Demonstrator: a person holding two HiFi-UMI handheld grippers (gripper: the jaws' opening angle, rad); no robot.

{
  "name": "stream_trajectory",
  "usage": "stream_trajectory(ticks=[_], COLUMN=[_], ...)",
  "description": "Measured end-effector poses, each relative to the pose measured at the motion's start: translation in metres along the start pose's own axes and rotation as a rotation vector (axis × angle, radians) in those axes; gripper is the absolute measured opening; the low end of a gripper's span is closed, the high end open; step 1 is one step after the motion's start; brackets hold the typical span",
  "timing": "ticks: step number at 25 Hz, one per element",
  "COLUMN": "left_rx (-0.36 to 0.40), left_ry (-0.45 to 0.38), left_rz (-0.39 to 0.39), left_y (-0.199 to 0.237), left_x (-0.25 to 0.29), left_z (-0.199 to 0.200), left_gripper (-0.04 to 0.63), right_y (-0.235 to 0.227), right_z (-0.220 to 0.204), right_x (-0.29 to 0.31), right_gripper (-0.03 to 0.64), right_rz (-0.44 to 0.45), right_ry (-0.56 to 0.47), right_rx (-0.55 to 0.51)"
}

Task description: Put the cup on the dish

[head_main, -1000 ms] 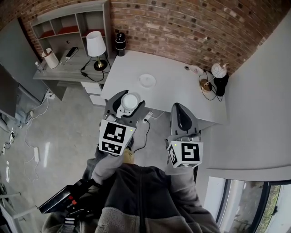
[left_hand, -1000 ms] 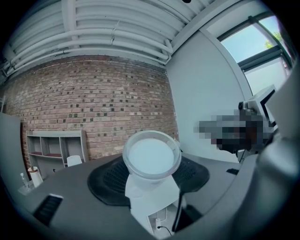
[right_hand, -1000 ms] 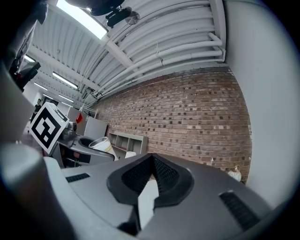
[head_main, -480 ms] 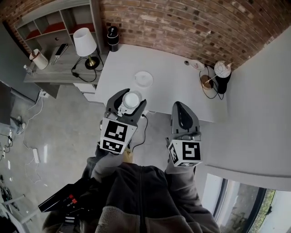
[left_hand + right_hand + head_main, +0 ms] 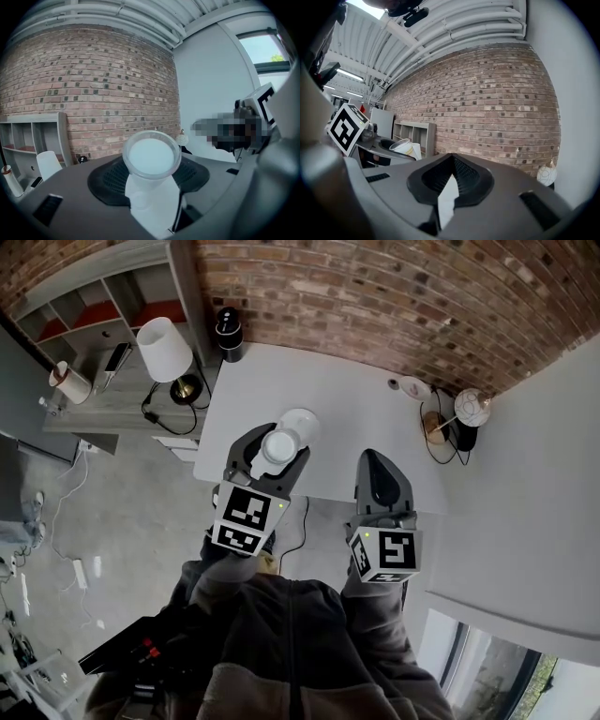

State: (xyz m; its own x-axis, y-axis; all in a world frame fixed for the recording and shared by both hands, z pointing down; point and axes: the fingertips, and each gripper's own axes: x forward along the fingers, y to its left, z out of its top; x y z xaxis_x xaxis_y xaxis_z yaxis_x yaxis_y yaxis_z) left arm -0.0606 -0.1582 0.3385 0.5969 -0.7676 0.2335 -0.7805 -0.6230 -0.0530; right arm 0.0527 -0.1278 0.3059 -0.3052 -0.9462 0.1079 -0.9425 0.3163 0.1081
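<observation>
item: cup (image 5: 279, 443), white, round-mouthed. held in the left claw (image 5: 274, 451), whose jaws are clamped against its sides. in the head view the mouth is seen facing up; in the left gripper view the pale interior is shown and looks empty. it is carried in the air over the near part of the worktop (image 5: 366, 404). its height above the surface cannot be judged.

item: dish (image 5: 306, 416), white, small, set on the worktop close to the near edge. it is partly covered by the cup in the head view, with only its far side showing. the cup is not yet set on it.

item: right claw (image 5: 379, 476), jaws brought together, nothing held. it is kept beside the left one, short of the worktop.

also noted: table lamp (image 5: 165, 345) on a grey side desk, a dark cylinder (image 5: 228, 333) at the worktop's far left corner, and a round white ornament (image 5: 472, 407) at its right end.

hazards, as judged:
- the dish is hidden under the cup as it is lowered, so the cup may be set off-centre on the raised rim and tipped over.
- the dish may be knocked by the jaws and pushed towards the near edge.
- if the jaws are parted while the cup is well above the dish, it may drop and bounce or roll.
</observation>
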Motion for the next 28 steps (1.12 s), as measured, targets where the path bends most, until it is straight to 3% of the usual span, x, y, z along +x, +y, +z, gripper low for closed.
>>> stream_trajectory(ticks=[11, 19, 28], left_rx=[-0.014, -0.031, -0.047], left_ry=[0.038, 0.080, 0.111], left_rz=[-0.052, -0.084, -0.037], left_y=[0.049, 0.039, 0.031], left_x=[0.065, 0.094, 0.119], left_z=[0.001, -0.012, -0.014], left_gripper=[0.259, 0.259, 0.259], right_y=[-0.019, -0.046, -0.073], right_z=[-0.007, -0.025, -0.025], right_x=[0.072, 0.070, 0.080], right_gripper=[0.000, 0.000, 0.000], right_rz=[-0.026, -0.056, 0.009], right_ry=[0.057, 0.102, 0.081], right_rx=[0.019, 0.040, 0.049])
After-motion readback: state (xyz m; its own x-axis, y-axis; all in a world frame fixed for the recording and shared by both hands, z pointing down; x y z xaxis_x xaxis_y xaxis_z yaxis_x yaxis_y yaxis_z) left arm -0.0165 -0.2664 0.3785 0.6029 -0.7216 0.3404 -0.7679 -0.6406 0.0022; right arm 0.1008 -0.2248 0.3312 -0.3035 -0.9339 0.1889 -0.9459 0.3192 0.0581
